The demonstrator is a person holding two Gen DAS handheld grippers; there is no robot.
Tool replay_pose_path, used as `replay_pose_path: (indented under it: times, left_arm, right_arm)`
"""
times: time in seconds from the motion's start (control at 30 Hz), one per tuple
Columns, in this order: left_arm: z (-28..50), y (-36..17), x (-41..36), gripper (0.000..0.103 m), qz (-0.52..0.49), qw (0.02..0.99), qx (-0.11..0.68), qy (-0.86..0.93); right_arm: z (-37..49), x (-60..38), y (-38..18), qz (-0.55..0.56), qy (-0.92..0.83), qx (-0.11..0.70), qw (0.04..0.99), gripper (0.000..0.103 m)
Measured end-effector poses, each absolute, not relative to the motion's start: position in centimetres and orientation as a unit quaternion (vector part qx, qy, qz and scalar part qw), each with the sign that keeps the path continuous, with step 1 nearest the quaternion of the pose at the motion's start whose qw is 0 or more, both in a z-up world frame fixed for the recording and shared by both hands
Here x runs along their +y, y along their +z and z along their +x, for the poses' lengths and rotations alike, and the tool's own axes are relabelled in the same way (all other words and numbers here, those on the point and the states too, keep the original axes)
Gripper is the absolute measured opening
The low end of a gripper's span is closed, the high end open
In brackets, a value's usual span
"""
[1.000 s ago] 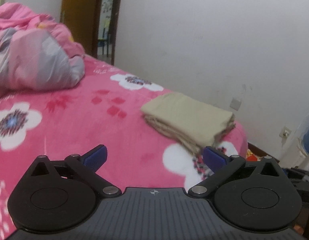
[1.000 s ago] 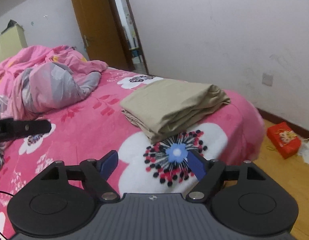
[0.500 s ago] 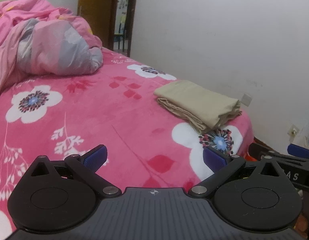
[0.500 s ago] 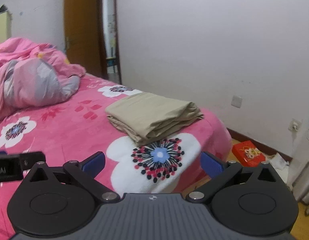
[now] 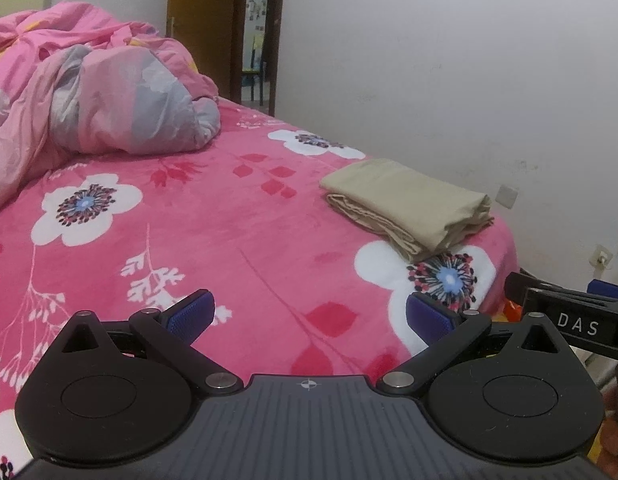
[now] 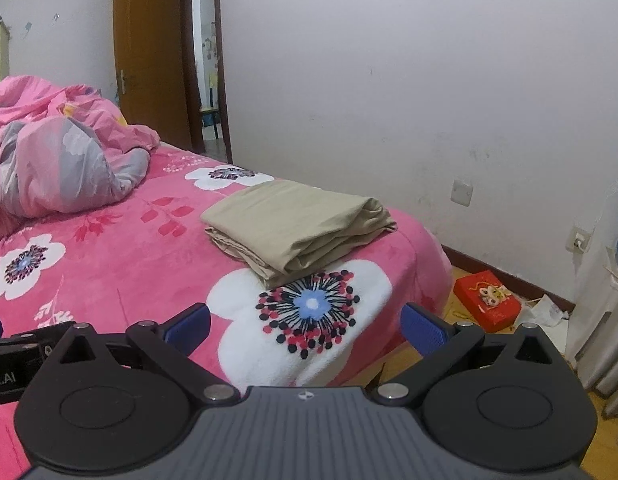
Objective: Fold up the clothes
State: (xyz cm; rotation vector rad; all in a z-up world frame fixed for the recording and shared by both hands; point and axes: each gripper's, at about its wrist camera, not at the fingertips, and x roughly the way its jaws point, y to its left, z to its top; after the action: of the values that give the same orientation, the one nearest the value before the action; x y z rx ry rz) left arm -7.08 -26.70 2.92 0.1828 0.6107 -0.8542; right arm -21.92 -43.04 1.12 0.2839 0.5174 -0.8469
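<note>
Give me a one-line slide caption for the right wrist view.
Right gripper open and empty, short of the folded beige cloth on the pink floral bed.

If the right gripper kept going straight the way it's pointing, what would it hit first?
Probably the pink floral blanket, at its big white flower, just short of the folded beige cloth. The right gripper is open and empty.

Beige garment [image 6: 297,224], folded into a flat rectangular stack, layered edges showing along its near side, lying on the pink floral bedspread [image 6: 121,264] near the bed's corner
</note>
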Motion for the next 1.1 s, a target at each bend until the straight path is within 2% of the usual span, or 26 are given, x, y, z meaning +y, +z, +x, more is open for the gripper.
replay_pose_path:
  times: [1.1]
  left_arm:
    - [-7.4, 3.9, -25.8, 0.103, 0.101, 0.87, 0.263, -0.403]
  right_arm:
    - [-20.1, -41.9, 1.6, 0.094, -0.42, 0.266, 0.863, 0.103]
